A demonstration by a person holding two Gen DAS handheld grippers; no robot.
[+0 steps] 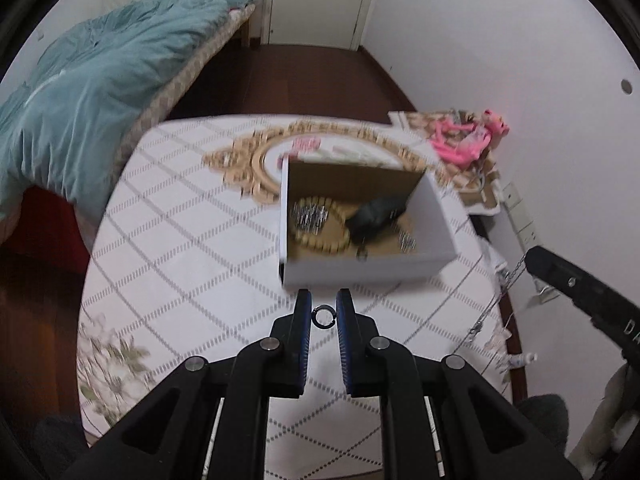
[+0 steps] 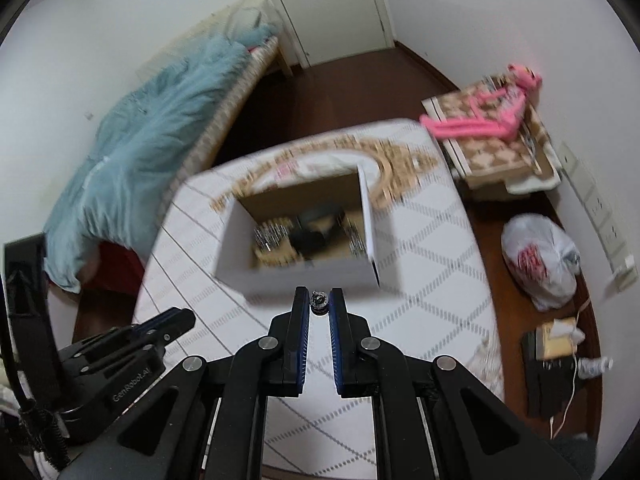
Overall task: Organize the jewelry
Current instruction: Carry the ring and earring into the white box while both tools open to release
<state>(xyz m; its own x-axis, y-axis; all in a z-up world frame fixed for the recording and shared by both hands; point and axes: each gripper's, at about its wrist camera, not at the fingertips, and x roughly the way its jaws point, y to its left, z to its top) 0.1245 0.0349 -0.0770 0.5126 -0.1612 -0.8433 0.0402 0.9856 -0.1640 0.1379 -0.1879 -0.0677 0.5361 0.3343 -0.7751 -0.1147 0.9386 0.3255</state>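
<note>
My left gripper (image 1: 324,312) is shut on a small dark ring (image 1: 323,317), held above the table just in front of the open white cardboard box (image 1: 360,270). In the box lie a beaded bracelet (image 1: 320,240), a dark pouch (image 1: 376,214) and shiny metal pieces (image 1: 310,216). My right gripper (image 2: 319,302) is shut on a small dark ring with a silver top (image 2: 319,302), also just in front of the box (image 2: 296,276). The right gripper shows at the right edge of the left wrist view (image 1: 584,288); the left gripper shows at the lower left of the right wrist view (image 2: 132,340).
The box stands on a table with a white patterned cloth (image 1: 192,248). A bed with a teal quilt (image 1: 100,92) is to the left. A pink plush toy (image 2: 492,116) lies on a side stand at the right. A plastic bag (image 2: 540,260) sits on the floor.
</note>
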